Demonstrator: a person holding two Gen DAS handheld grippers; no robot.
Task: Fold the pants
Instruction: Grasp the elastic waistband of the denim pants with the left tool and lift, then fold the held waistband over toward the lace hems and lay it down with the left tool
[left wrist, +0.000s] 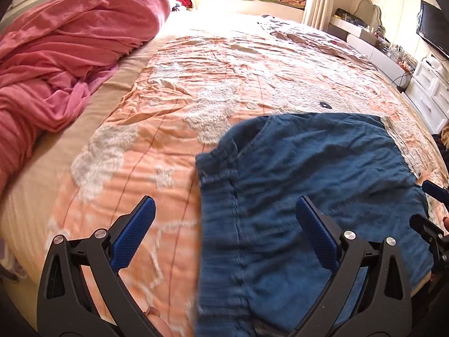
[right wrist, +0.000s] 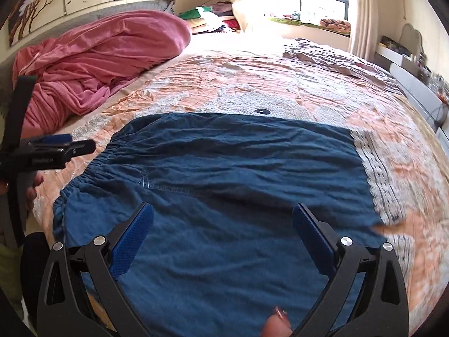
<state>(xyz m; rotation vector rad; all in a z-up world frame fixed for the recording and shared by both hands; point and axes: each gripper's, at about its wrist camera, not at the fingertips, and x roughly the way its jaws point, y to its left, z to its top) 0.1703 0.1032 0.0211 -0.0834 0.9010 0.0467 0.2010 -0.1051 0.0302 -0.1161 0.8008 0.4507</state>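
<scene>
The dark blue, soft denim-like pants (right wrist: pixel 224 185) lie spread flat on the peach-and-white patterned bedspread (left wrist: pixel 174 90), near the edge of the bed closest to me. The cloth is creased all over in shallow wrinkles. Their gathered elastic waistband (right wrist: pixel 92 165) is on my left, bunched into small puckers, and a stitched seam runs across the middle of the fabric. The far edge lies fairly straight; the edge on my right ends in a clean line against the bedspread.

My left gripper (left wrist: pixel 224 219) hangs above the waistband end, one finger over the bare bedspread and the other over the blue cloth. Its jaws stand wide apart with nothing between them.

My right gripper (right wrist: pixel 223 221) hangs over the middle of the pants, jaws likewise spread wide and holding nothing. A fingertip of mine (right wrist: pixel 276 327) shows at the bottom of the right wrist view.

A rumpled pink blanket (left wrist: pixel 64 56) is heaped at the far left of the bed, well apart from the pants.
</scene>
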